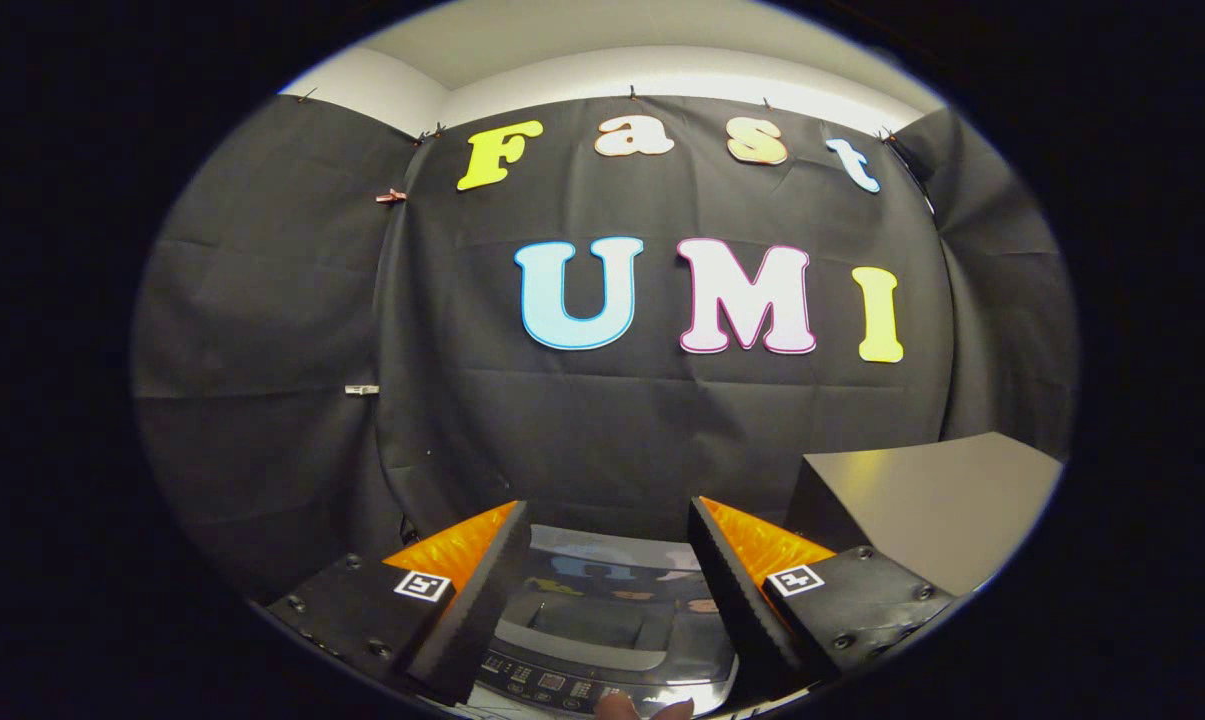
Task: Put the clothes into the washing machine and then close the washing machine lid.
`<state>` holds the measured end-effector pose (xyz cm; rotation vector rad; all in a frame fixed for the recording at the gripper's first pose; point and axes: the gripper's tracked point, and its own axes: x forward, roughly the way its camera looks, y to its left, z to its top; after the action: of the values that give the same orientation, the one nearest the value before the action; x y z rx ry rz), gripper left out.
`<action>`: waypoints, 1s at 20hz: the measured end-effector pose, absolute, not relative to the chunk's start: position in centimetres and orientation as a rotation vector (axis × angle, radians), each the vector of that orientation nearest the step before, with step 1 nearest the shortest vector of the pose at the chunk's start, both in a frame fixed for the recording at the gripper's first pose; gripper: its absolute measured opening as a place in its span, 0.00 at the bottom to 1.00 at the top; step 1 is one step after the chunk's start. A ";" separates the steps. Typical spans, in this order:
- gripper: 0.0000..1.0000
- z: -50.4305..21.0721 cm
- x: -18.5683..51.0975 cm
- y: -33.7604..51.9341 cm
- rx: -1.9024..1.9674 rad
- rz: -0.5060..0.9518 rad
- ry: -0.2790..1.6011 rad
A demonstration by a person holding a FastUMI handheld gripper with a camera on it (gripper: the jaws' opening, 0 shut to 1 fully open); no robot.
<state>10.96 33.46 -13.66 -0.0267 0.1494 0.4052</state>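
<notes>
The tool (610,545) hangs spread wide, its fingers well apart and gripping nothing. The washing machine (612,640) lies directly below and just ahead, seen between the two fingers, its glossy lid (612,575) lying flat over the drum with the control panel (562,685) along the near edge. No clothes lie between or ahead of the fingers (a fingertip of the person's hand (642,708) peeks in at the panel). Judging from this, the lid must be reached downward, straight ahead. A grey box (922,500) stands beside the machine, to the right.
</notes>
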 end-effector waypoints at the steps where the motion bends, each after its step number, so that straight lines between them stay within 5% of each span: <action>1: 0.99 -13.0 10.5 33.0 -0.022 0.406 0.146; 20: 0.99 -4.9 4.8 16.4 0.018 0.269 0.085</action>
<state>4.76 16.40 -4.89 0.0185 0.0847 0.2689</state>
